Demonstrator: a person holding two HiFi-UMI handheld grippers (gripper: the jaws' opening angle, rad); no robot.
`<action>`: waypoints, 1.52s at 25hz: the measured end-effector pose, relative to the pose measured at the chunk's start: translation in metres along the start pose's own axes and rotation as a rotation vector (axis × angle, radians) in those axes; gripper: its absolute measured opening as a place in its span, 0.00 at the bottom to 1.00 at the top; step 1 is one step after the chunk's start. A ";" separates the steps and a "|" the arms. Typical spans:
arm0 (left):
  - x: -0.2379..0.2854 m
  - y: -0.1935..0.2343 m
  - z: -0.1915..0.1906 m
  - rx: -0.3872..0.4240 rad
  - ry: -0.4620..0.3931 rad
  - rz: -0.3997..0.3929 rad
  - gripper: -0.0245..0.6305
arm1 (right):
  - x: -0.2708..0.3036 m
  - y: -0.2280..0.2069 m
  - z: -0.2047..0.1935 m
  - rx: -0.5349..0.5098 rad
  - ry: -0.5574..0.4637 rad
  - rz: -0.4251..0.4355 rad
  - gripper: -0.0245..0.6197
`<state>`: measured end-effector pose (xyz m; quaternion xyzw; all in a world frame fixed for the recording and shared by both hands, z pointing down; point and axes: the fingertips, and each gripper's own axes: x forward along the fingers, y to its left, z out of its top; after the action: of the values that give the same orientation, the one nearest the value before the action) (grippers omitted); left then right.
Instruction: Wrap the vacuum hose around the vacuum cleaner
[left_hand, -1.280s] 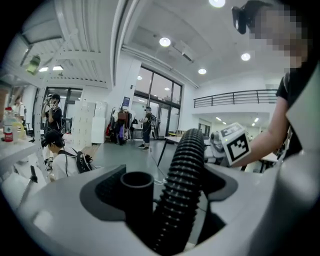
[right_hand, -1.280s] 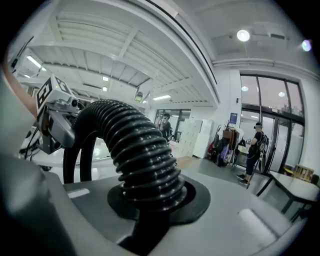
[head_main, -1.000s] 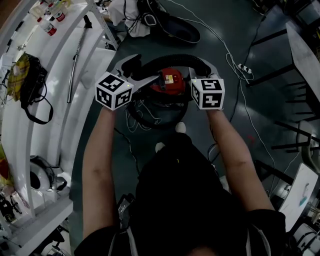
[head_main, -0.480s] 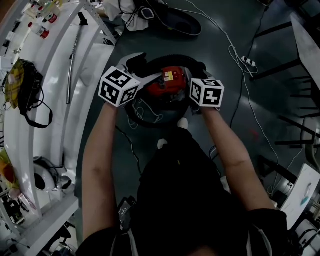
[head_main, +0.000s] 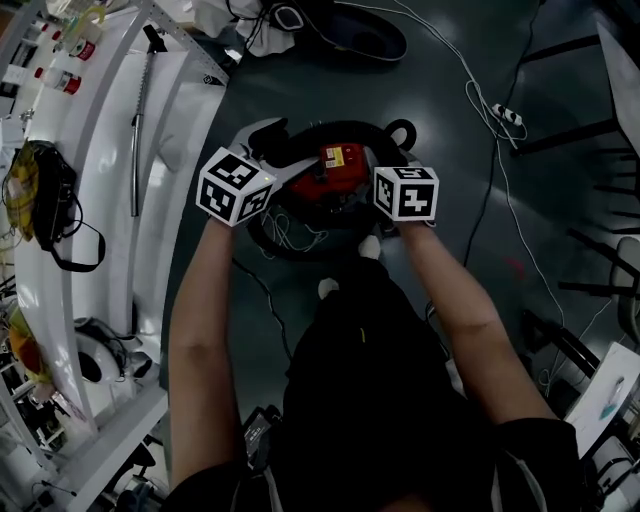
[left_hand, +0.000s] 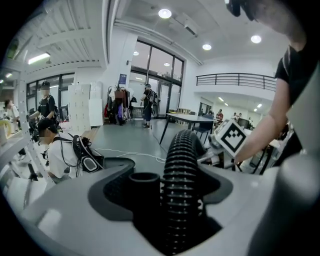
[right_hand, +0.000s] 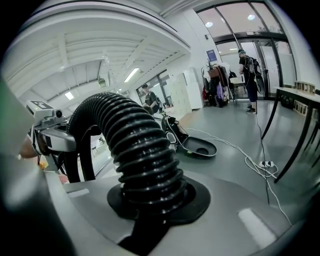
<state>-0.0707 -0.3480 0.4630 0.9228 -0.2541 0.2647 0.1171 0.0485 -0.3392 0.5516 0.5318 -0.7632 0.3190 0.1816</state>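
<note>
1. Head view: we look steeply down at a red vacuum cleaner (head_main: 335, 175) standing on the dark floor, just ahead of the person's feet. White shelving (head_main: 100, 150) runs along the left edge.
2. We see both bare arms reaching down to the cleaner. The left gripper (head_main: 290, 148) is over its left side and the right gripper (head_main: 395, 165) over its right side, with the red body between them.
3. Left gripper view: we see the ribbed black vacuum hose (left_hand: 182, 190) running up between the jaws, with a short black tube end (left_hand: 144, 192) just beside it. These jaws have just been closing and they clamp round the hose.
4. Right gripper view: we see the jaws pinched tight on the same hose. It rises from them and arches over to the left, toward the other gripper.
</note>
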 end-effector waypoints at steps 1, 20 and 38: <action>0.004 0.003 -0.003 -0.008 0.004 -0.002 0.59 | 0.005 -0.003 -0.002 -0.001 0.008 0.004 0.15; 0.071 0.059 -0.080 -0.143 0.131 -0.060 0.59 | 0.098 -0.024 -0.060 0.017 0.211 0.071 0.15; 0.132 0.127 -0.168 -0.156 0.278 -0.315 0.59 | 0.183 -0.017 -0.133 0.207 0.351 -0.046 0.15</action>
<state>-0.1138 -0.4498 0.6852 0.8939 -0.1078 0.3475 0.2618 -0.0114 -0.3803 0.7670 0.5013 -0.6705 0.4793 0.2634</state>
